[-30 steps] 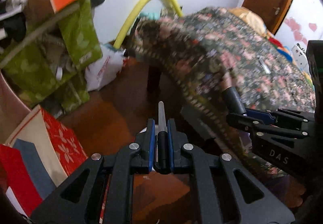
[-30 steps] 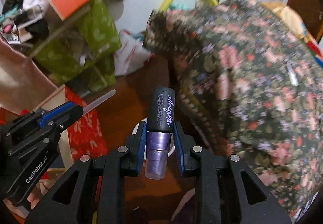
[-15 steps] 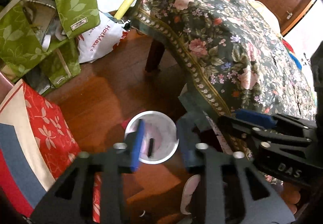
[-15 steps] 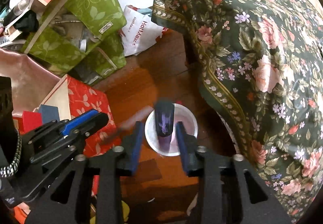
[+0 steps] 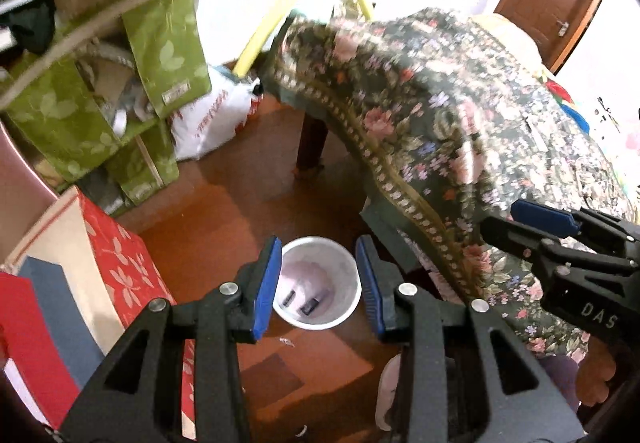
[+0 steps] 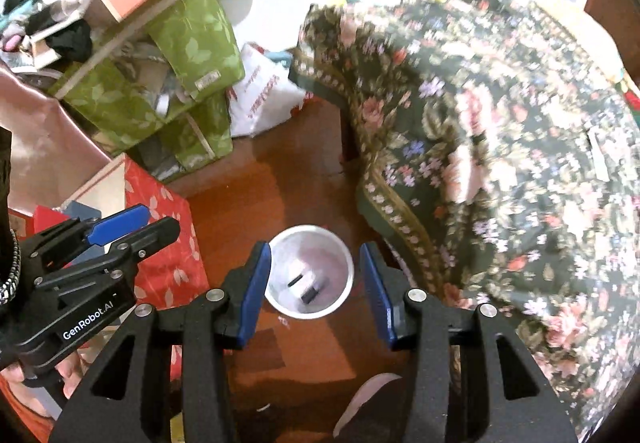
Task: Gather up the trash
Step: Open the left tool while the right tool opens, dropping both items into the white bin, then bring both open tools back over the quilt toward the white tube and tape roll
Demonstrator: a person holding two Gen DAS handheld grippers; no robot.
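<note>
Both tongs hang over the white bin (image 5: 320,283) on the wood floor (image 5: 224,211). Left gripper (image 5: 318,283) jaws apart, empty; right gripper (image 6: 312,283) still opening, nothing btwn. Two dark bits of trash (image 6: 308,293) sit inside the bin.

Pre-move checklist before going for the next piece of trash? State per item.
1. Left hand-held gripper empty: ok, nothing between its blue pads.
2. Right hand-held gripper empty: ok, jaws opening, nothing between them.
3. Trash landed in the white bin: ok, two dark items lie at its bottom.
4. Bin upright on the wooden floor: ok.
5. Both grippers clear of the bin rim: ok, they hang above it, apart from it.
6. Next piece of trash located: cannot tell; the small white scrap on the floor beside the bin may qualify.
</note>
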